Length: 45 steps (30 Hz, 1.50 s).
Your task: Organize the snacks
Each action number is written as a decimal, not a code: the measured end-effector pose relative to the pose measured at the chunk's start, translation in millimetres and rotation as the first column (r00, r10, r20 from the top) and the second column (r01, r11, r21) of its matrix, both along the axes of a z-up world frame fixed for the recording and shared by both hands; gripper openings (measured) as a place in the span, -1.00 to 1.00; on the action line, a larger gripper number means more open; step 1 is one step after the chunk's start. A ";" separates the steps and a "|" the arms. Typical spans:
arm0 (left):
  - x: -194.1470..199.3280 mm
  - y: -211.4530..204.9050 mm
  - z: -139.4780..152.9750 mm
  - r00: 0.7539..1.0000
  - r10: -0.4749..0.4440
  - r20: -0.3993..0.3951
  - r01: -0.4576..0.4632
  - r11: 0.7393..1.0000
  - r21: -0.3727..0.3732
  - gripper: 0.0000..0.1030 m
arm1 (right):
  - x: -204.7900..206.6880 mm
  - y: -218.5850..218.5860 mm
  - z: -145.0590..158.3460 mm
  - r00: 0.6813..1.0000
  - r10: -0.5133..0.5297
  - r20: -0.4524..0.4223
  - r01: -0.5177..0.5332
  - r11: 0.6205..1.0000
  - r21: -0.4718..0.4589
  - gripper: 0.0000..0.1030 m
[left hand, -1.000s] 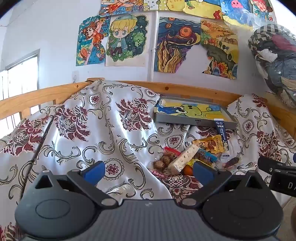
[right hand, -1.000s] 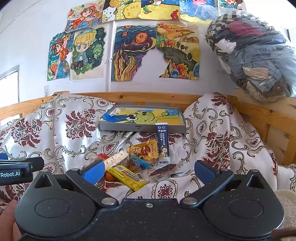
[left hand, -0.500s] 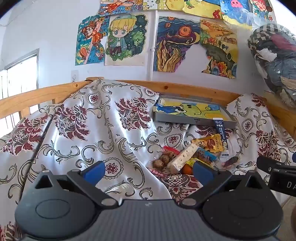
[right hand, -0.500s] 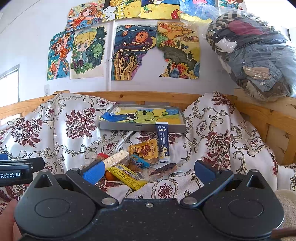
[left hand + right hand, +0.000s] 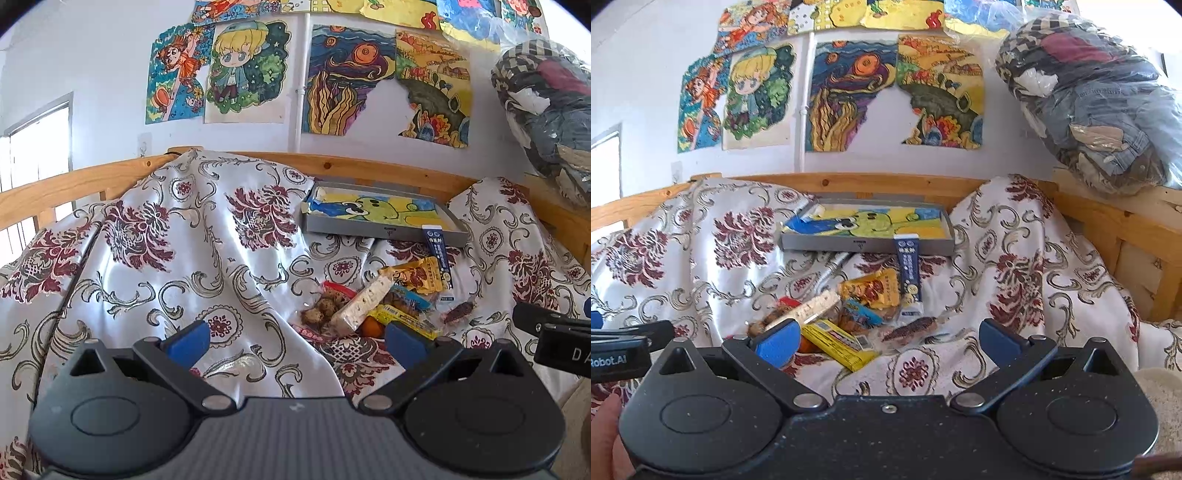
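Heaped on a glossy, damask-patterned bedspread (image 5: 1015,236): crinkly snack packets (image 5: 849,314), among them a flat yellow bar (image 5: 838,341), a pale nougat slab (image 5: 364,304) and a slim navy stick pack (image 5: 909,275) leaning against a shallow grey tray (image 5: 868,243) lined with a crayon drawing. Both hovering just short of the pile, blue-padded left claw (image 5: 295,338) and right claw (image 5: 886,338), spread wide, gripping nothing. Behind, a pine bed rail (image 5: 369,166).

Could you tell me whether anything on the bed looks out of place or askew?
Yes: the snacks lie in a loose heap on the patterned cloth rather than in the grey tray, and the dark blue sachet leans against the tray's front wall.
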<state>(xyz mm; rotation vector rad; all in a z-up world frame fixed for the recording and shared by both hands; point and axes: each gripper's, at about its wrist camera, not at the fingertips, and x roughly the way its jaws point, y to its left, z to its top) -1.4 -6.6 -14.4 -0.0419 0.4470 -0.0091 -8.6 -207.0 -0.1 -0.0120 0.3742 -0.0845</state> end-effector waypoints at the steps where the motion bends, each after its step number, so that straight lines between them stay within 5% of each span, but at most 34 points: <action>1: 0.0 0.1 -0.8 1.000 0.000 -0.005 0.000 1.000 0.000 0.99 | 0.4 0.5 0.3 1.000 -0.005 -0.006 0.005 1.000 0.000 0.99; 45: 39.7 4.6 -19.1 0.988 0.057 -0.145 -0.057 0.998 0.002 0.99 | 43.6 -5.2 -14.7 0.987 0.047 -0.154 -0.038 0.998 0.058 0.99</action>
